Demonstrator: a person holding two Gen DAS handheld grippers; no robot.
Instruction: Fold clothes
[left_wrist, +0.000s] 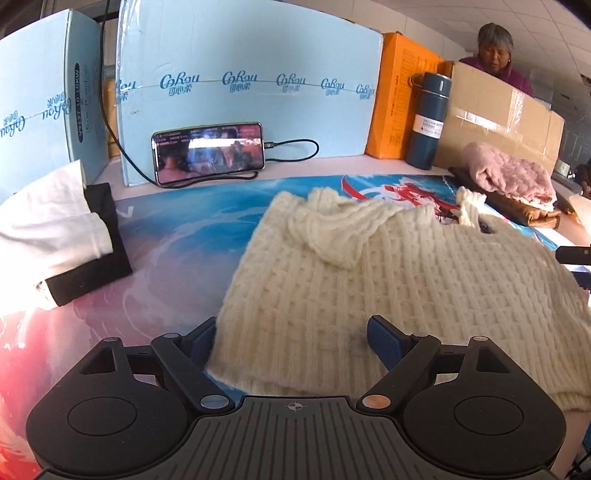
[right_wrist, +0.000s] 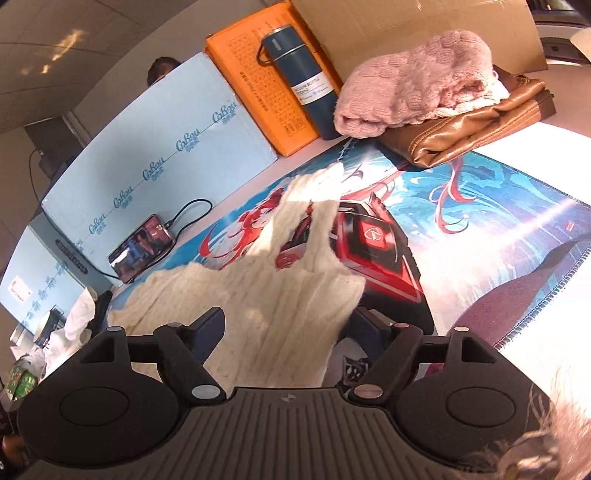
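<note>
Holding both tools over the cream knit sweater (left_wrist: 388, 266), I record the following. My left gripper (left_wrist: 293, 341) has its fingers spread wide; the sweater's near edge lies between them, with the left blue pad (left_wrist: 202, 343) at the fabric's border and the right pad (left_wrist: 382, 341) resting on top of the knit. Nothing is clamped. My right gripper (right_wrist: 290, 328) is likewise spread wide, and a raised fold of the same sweater (right_wrist: 266, 314) runs between its fingers; whether the pads press the cloth I cannot tell.

The sweater lies on the printed mat (left_wrist: 177, 229) covering the worktop, mostly flat in a waffle knit, with a ribbed part bunched on top toward 12 o'clock. From the right wrist view a narrow ribbed strip extends away toward 12 o'clock across the mat's red artwork.

At 9 o'clock of the sweater sits a white garment (left_wrist: 48, 225) on a black one (left_wrist: 107, 236). At 11 o'clock a phone (left_wrist: 208, 153) leans against a pale blue box (left_wrist: 251, 55). At 1 o'clock stand a dark blue bottle (left_wrist: 428, 122) and a pink knit (left_wrist: 509, 173) piled on a brown garment (right_wrist: 476, 125).
</note>
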